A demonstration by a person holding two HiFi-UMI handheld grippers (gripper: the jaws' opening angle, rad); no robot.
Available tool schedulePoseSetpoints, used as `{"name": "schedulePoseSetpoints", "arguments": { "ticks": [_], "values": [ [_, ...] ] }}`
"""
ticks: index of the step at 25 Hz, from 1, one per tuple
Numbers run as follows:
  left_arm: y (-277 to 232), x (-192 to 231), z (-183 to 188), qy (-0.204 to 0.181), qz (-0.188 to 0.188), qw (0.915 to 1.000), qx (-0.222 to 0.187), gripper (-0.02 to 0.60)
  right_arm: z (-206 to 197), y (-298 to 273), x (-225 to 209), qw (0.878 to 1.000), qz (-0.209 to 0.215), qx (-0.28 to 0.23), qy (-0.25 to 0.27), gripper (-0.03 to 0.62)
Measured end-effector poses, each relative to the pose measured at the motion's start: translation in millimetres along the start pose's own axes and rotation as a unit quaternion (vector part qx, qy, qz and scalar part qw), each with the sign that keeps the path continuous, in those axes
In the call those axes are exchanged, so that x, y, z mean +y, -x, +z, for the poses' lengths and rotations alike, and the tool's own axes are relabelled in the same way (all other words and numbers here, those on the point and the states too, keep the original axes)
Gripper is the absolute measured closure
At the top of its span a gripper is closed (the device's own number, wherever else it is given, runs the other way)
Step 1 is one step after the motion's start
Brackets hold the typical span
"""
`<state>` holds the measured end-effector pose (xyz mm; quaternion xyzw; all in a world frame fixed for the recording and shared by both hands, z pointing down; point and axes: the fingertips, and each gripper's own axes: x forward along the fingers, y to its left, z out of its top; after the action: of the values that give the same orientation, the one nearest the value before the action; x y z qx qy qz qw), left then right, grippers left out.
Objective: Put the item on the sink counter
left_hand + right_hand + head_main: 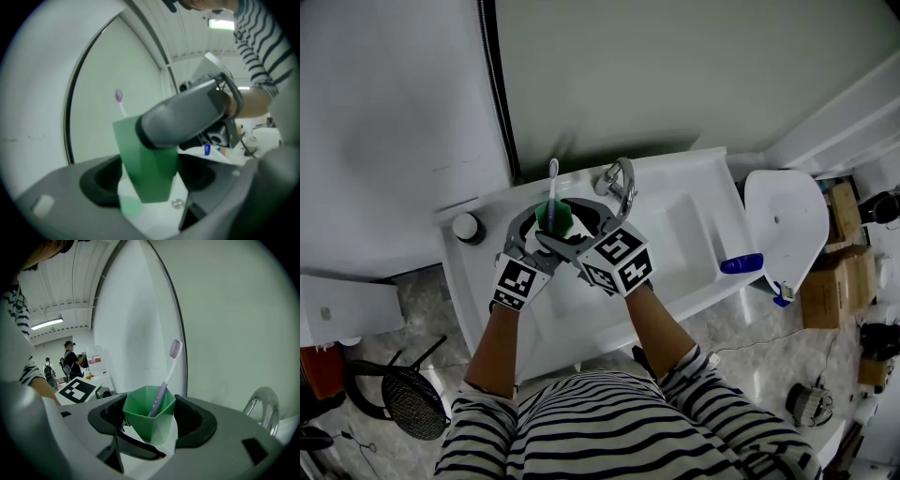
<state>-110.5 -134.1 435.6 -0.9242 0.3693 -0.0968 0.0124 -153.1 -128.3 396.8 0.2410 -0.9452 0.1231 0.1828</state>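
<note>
A green faceted cup (558, 217) with a purple toothbrush (552, 183) in it sits at the back of the white sink counter (694, 183), left of the tap. My right gripper (577, 225) is shut on the cup (147, 420), a jaw against each side. My left gripper (534, 234) stands open around the same cup (147, 173), with small gaps on both sides. In the left gripper view a grey jaw of the right gripper (183, 117) crosses the cup's upper part. Whether the cup's base rests on the counter I cannot tell.
A chrome tap (622, 183) rises just right of the cup. A small round container (467, 227) stands at the counter's left end and a blue object (741, 264) at its right edge. A wall and mirror lie behind; a white oval seat (787, 225) and boxes (834, 267) are to the right.
</note>
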Motion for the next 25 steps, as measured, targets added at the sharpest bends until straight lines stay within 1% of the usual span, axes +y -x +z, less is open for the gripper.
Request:
{"name": "schedulePoseSetpoints", "arguments": {
  "ticks": [4,8,13,16,17,19,21,22,24,25],
  "values": [
    [4.3,5.3,-8.0,0.01,0.007,0.9999,0.006,0.218,0.5,0.9,-18.0,0.999,-0.031,-0.01,-0.009,0.289],
    [8.7,14.8,-22.2,0.02,0.02,0.9993,0.022,0.218,-4.8,-1.5,-41.5,0.997,-0.078,-0.018,-0.019,0.289],
    [15.4,23.4,-35.7,0.028,0.034,0.9985,0.032,0.221,-21.8,-11.8,-67.3,0.989,-0.146,-0.02,-0.031,0.289],
    [17.0,27.1,-40.7,0.036,0.034,0.9983,0.033,0.224,-33.5,-18.0,-83.5,0.982,-0.183,-0.027,-0.036,0.289],
    [17.5,27.6,-42.5,0.037,0.032,0.9982,0.033,0.235,-37.7,-20.0,-88.3,0.98,-0.192,-0.029,-0.036,0.289],
    [18.6,28.6,-45.6,0.039,0.031,0.9982,0.033,0.287,-45.3,-24.8,-95.7,0.977,-0.207,-0.031,-0.035,0.289],
    [19.9,30.6,-47.3,0.041,0.032,0.9982,0.029,0.373,-52.1,-31.0,-101.1,0.975,-0.218,-0.029,-0.032,0.289],
    [20.6,32.0,-47.6,0.044,0.033,0.9982,0.026,0.438,-55.4,-33.8,-104.2,0.973,-0.225,-0.029,-0.032,0.289],
    [22.0,34.1,-48.8,0.048,0.033,0.998,0.023,0.542,-62.4,-38.0,-111.0,0.97,-0.24,-0.03,-0.035,0.289],
    [22.6,34.5,-49.8,0.05,0.031,0.998,0.023,0.575,-65.9,-39.6,-114.3,0.968,-0.248,-0.031,-0.036,0.289]
  ]
}}
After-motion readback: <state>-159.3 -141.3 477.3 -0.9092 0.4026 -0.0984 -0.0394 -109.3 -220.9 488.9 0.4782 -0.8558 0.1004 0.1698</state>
